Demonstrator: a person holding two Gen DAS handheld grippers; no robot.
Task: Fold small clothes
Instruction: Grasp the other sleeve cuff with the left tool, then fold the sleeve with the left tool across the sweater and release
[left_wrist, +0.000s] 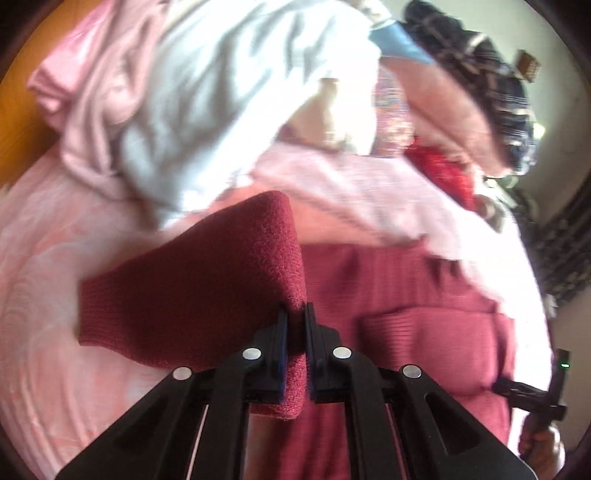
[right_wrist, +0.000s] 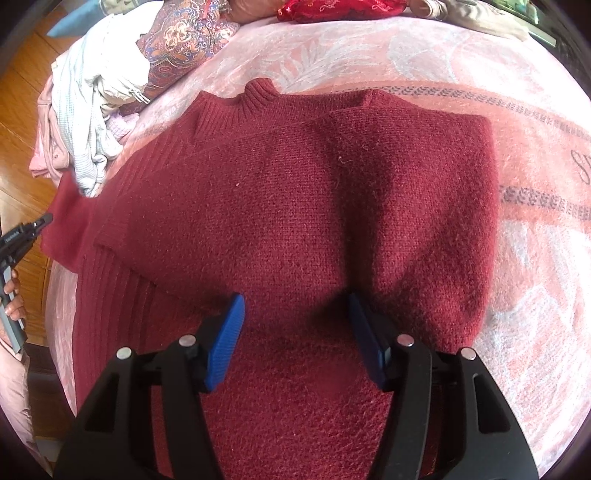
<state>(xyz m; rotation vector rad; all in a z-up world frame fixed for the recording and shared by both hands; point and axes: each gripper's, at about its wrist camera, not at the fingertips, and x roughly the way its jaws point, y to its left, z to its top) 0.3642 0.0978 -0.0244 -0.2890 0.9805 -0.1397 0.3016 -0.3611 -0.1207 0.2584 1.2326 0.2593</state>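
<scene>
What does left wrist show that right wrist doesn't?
Left wrist only: the left tongs pinching a sleeve of the sweater, lifted off the bed; a dark plaid garment at the far edge.

Right wrist only: the right tongs open over the sweater's flat body, and its collar.

Both: the red sweater, the pink bedspread, the pale clothes pile.

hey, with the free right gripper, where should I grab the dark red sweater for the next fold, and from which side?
Probably the folded right edge of the dark red sweater, coming in from the bare blanket on that side. The edge is straight and lies clear there, so the open right gripper could slide one finger under it. The left gripper already pinches the sleeve.
</scene>
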